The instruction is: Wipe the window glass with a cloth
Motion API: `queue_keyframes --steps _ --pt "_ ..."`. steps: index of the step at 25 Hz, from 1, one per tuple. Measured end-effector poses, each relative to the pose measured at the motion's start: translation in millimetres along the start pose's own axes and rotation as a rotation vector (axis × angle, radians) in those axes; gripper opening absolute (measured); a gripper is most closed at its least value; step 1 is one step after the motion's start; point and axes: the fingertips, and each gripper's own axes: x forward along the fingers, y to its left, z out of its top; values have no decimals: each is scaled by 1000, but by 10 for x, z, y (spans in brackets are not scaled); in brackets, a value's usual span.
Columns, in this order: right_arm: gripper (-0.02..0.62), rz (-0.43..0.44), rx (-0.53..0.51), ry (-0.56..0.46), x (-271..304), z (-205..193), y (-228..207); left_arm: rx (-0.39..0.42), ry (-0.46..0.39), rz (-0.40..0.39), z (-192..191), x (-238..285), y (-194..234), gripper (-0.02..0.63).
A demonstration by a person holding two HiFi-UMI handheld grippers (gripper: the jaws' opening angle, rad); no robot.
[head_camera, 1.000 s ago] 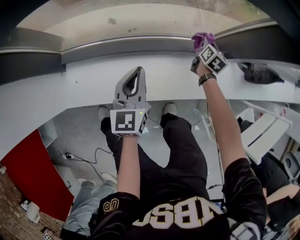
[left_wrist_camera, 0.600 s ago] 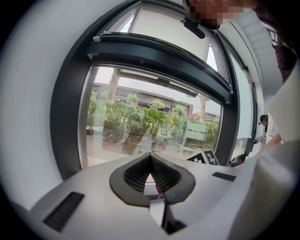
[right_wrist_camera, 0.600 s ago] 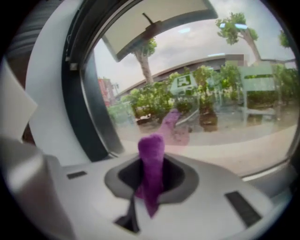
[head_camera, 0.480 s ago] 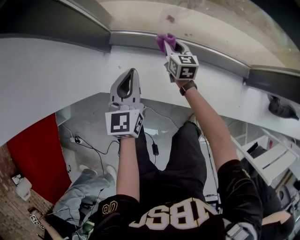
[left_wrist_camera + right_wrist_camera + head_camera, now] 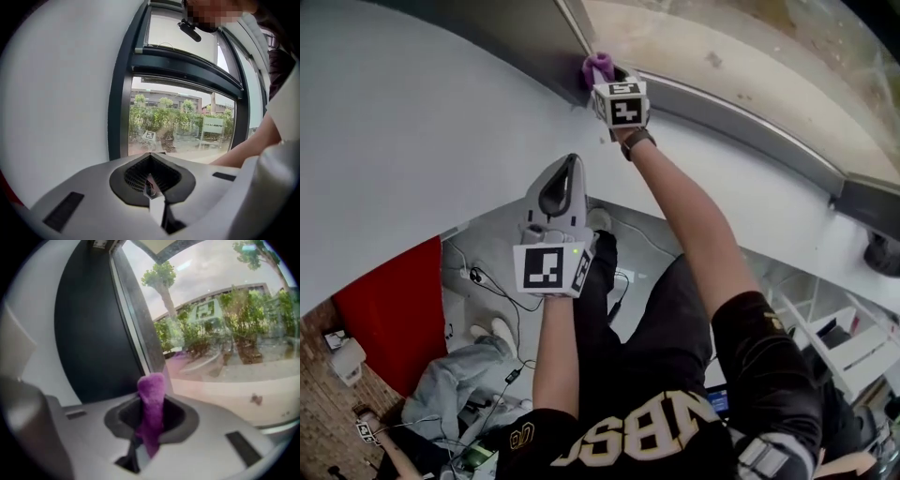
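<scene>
While the person is facing the window from inside, the left gripper (image 5: 565, 178) is hovering in front of the white wall (image 5: 403, 141), well apart from the pane. Its fingers (image 5: 136, 174) are pressing together with nothing between them, and they are pointing toward the dark window frame (image 5: 119, 117).

Further right, the right gripper (image 5: 606, 82) is reaching higher, with a wristwatch (image 5: 635, 142) showing on the arm behind its marker cube. Its fingers are clamping a purple cloth (image 5: 598, 67), which is standing up from between them as a thick, upright fold (image 5: 152, 399).

The cloth is sitting at the lower left corner of the window glass (image 5: 741, 52), right where the dark frame (image 5: 93, 333) is meeting the pane (image 5: 234, 333). A faint purple reflection is showing in the glass just beside it. Whether the cloth is touching the glass or only the frame cannot be told. Beyond the pane, trees and a building are showing outside.
</scene>
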Motion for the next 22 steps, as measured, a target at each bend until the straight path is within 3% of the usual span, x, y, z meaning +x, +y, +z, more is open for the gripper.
queue_keyframes --steps 3,6,12,17,20,22 --pt "75 -74 59 4 -213 -47 -342 -25 -4 -19 -19 14 -66 18" --pt "75 -218 202 -18 -855 -247 -1132 -83 7 -79 -63 75 -424 18" --pt "75 -484 344 -55 -2743 -591 -3021 -151 23 -258 -145 351 -1853 18" --pt "75 -735 455 -113 -4309 -959 -4586 -123 24 -397 -182 515 -3095 18" --pt "75 -835 476 -140 -4931 -1067 -5194 -106 22 -423 -221 554 -3548 18" --pt "75 -850 491 -155 -5159 -1067 -5381 -94 21 -419 -228 545 -3723 18"
